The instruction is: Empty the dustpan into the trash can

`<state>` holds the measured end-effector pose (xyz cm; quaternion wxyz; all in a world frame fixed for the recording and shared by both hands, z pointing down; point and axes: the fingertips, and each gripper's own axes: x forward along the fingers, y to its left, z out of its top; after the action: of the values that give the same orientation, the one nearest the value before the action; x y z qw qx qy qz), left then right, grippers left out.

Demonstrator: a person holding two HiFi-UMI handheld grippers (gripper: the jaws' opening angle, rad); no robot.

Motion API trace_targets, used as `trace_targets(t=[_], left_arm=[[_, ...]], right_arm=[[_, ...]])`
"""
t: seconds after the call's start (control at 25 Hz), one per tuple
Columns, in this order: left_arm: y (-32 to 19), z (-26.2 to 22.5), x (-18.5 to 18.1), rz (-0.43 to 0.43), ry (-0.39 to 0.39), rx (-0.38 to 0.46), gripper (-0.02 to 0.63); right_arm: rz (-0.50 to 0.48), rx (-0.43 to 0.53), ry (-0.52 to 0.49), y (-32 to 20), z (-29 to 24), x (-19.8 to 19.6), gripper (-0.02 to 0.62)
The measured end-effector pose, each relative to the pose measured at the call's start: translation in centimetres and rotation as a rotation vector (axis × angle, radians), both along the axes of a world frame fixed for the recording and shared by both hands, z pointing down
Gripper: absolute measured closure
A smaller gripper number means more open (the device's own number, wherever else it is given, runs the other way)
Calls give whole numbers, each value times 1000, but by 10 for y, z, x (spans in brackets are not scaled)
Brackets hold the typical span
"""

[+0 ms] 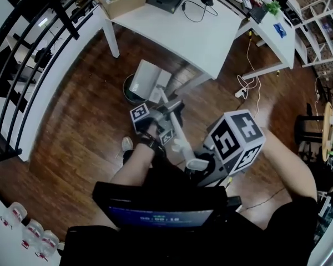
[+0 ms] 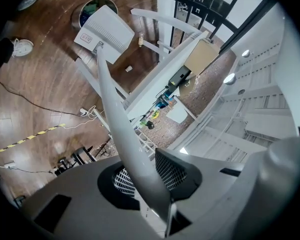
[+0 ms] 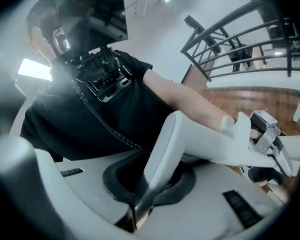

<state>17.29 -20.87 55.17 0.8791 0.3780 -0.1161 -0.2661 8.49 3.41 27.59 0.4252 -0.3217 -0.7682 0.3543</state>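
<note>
The dustpan (image 1: 147, 82) is held tilted over the trash can (image 2: 89, 8) beside the desk (image 1: 200, 37). Its handle (image 2: 117, 119) is clamped midway by the left hand-held gripper (image 2: 162, 199) and at the end by the right hand-held gripper (image 3: 142, 199).
</note>
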Motion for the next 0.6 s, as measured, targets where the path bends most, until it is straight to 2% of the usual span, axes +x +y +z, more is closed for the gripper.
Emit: trace_targets(t=[0.2, 0.36, 0.6], left_arm=[[-2, -2, 10, 4, -45, 21, 525], [-9, -1, 14, 7, -87, 34, 526], [-10, 4, 20, 28, -149, 43, 524]], right_arm=[[109, 14, -113, -6, -6, 21, 574], [156, 19, -219, -14, -7, 37, 572], [203, 19, -306, -18, -7, 55, 571]])
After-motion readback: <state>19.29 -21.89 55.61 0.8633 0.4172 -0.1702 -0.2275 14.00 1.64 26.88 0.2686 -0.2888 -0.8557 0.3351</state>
